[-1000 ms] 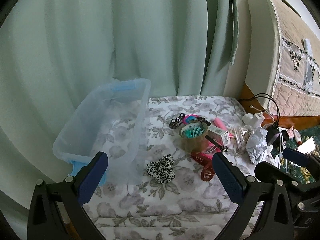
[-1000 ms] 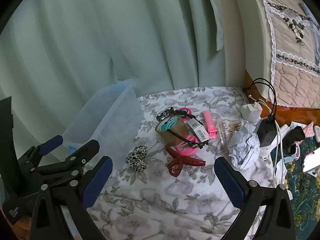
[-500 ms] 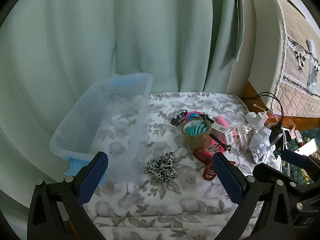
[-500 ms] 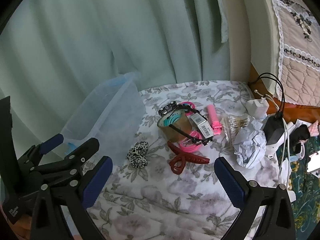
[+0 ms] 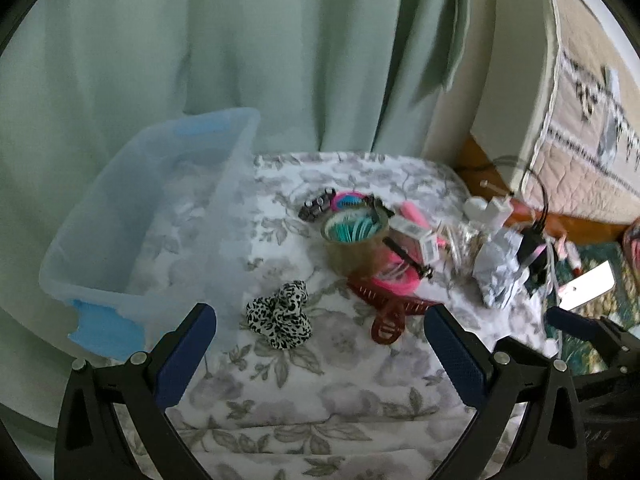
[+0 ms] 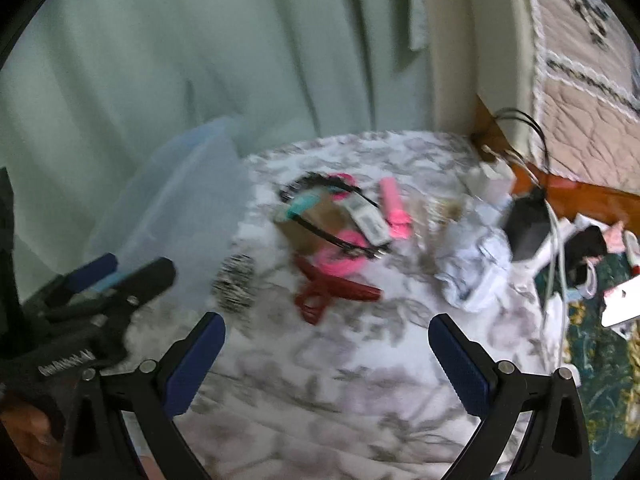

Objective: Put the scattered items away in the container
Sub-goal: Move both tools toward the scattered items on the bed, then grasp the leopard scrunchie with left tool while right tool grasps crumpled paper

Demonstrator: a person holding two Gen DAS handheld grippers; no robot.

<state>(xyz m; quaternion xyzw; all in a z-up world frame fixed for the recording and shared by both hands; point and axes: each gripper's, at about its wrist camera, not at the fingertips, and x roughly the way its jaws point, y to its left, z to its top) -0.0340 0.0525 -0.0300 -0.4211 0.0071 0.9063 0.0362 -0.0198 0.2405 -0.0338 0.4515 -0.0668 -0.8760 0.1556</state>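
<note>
We hold both grippers, left gripper [image 5: 320,344] and right gripper [image 6: 326,348], jaws apart, empty; scrunchie [image 5: 280,315] lower centre, beside the bin [image 5: 120,216].

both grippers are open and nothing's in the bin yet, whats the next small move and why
Probably lower the left hand-held gripper onto the leopard-print scrunchie. It lies apart from the cluttered pile, almost centred between the open fingers, and right beside the clear bin, so it seems the easiest first pick. The right hand-held gripper is open too, hanging nearer the red hair claw.
</note>
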